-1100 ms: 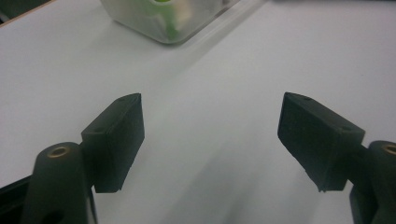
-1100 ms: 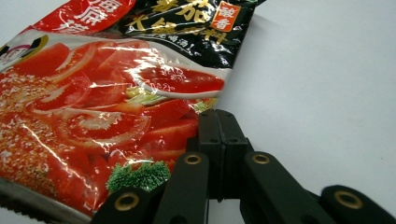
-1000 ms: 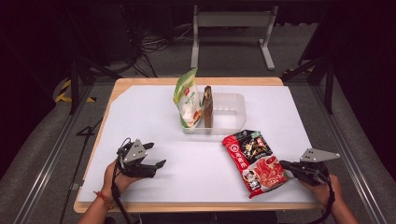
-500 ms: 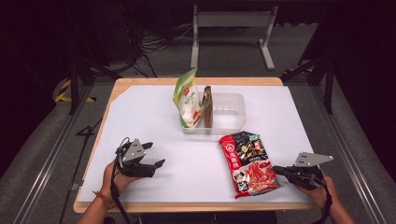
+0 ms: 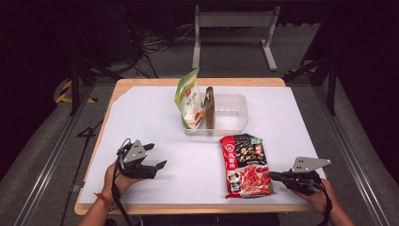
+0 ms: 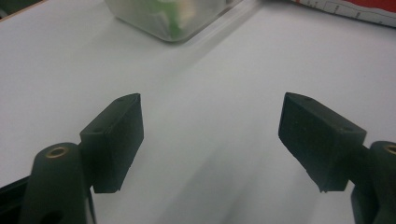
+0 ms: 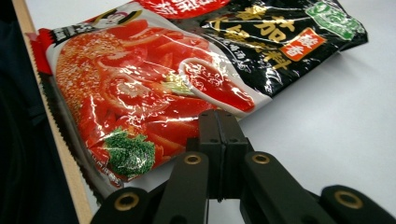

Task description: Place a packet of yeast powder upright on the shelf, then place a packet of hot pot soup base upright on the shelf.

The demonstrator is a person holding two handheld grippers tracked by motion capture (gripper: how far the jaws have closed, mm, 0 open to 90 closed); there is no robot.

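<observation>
Glossy, limp red sauce packet [image 5: 245,165] near the clear tray [image 5: 235,115]: likely light, slippery; best pinched at an edge seam. Right gripper [image 5: 276,176] pressed shut, holding nothing; left gripper [image 5: 157,155] spread wide, empty.

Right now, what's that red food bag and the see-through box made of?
The red food bag looks like glossy plastic film: it is crinkly, with bright light glints. The see-through box seems to be cloudy, frosted plastic, since the packets inside show blurrily through its wall.

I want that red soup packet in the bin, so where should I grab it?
Judging by its pose, take the red soup packet by its right long edge, coming in low from the right. It lies flat, so only its thin sealed rim fits between the jaws.
</observation>
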